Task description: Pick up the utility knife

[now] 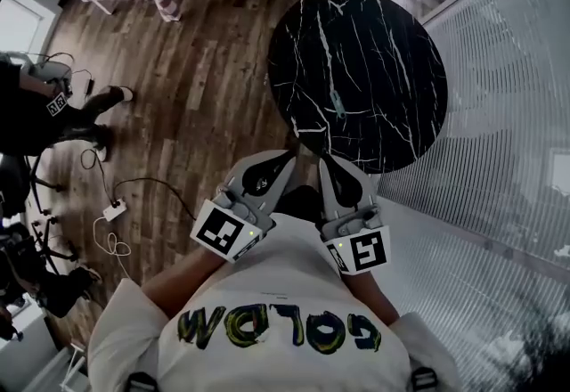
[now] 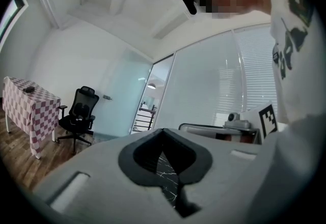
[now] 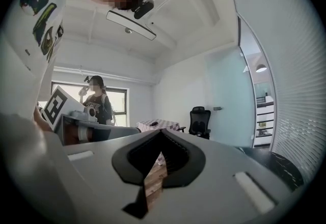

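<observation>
Round counter (image 1: 392, 34): black stone look, thin white veins, glossy top. Utility knife (image 1: 337, 102) lies flat just this side of counter's middle. Slim, pale, elongated, perhaps grey-green; too small for detail. Left gripper (image 1: 287, 154) and right gripper (image 1: 326, 159) side by side at counter's near edge, smooth grey moulded shells. Both jaw pairs pressed together, nothing between. Knife ahead of both tips, apart, untouched. Dark wood-plank floor (image 1: 196, 87) around.

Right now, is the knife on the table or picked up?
Not picked up. The utility knife lies on the black table, beyond the left gripper and right gripper, both shut and empty.
</observation>
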Tool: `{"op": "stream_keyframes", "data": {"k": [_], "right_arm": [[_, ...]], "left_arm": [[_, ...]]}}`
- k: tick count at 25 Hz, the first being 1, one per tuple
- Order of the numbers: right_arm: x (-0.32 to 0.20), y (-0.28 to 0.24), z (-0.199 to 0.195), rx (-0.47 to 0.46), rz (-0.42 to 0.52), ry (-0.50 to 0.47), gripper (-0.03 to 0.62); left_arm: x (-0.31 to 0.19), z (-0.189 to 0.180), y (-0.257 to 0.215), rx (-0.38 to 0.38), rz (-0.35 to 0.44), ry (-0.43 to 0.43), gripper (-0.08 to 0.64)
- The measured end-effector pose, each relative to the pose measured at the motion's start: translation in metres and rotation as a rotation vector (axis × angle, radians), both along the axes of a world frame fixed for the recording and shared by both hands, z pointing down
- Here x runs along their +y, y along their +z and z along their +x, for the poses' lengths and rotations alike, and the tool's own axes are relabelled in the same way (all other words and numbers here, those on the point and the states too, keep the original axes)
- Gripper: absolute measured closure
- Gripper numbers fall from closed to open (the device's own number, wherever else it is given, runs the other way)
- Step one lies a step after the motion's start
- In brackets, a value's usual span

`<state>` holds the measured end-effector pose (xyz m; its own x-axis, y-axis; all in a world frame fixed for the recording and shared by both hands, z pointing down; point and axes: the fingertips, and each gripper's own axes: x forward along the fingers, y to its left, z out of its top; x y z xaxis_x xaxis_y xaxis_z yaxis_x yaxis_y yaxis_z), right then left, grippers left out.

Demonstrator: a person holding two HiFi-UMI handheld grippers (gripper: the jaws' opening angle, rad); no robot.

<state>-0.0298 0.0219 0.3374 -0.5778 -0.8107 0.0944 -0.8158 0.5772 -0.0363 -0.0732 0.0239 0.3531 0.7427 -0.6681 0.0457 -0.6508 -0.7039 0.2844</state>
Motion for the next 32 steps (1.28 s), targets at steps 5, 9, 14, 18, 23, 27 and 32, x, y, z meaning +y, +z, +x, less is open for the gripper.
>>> {"op": "stream_keyframes", "data": {"k": [5, 9, 14, 18, 23, 27, 32], "right_arm": [[-0.013, 0.004, 0.010, 0.004, -0.012, 0.002, 0.591], [-0.026, 0.010, 0.027, 0.023, -0.026, -0.003, 0.591], [-0.033, 0.022, 0.052, 0.052, -0.033, 0.001, 0.590], [-0.044, 0.044, 0.068, 0.087, -0.055, -0.002, 0.589], [-0.057, 0.078, 0.083, 0.089, -0.126, -0.001, 0.571], [-0.076, 0.109, 0.096, 0.123, -0.138, -0.003, 0.557], [-0.096, 0.153, 0.104, 0.150, -0.199, 0.002, 0.537]], "left_arm": [[-0.013, 0.010, 0.004, 0.000, -0.014, 0.000, 0.558], [-0.028, 0.025, 0.010, -0.016, -0.028, -0.008, 0.558], [-0.035, 0.047, 0.027, -0.043, -0.052, -0.005, 0.557], [-0.046, 0.062, 0.047, -0.067, -0.066, 0.008, 0.557], [-0.059, 0.079, 0.074, -0.091, -0.087, 0.042, 0.558], [-0.075, 0.089, 0.104, -0.106, -0.095, 0.042, 0.558], [-0.088, 0.099, 0.142, -0.128, -0.119, 0.053, 0.558]]}}
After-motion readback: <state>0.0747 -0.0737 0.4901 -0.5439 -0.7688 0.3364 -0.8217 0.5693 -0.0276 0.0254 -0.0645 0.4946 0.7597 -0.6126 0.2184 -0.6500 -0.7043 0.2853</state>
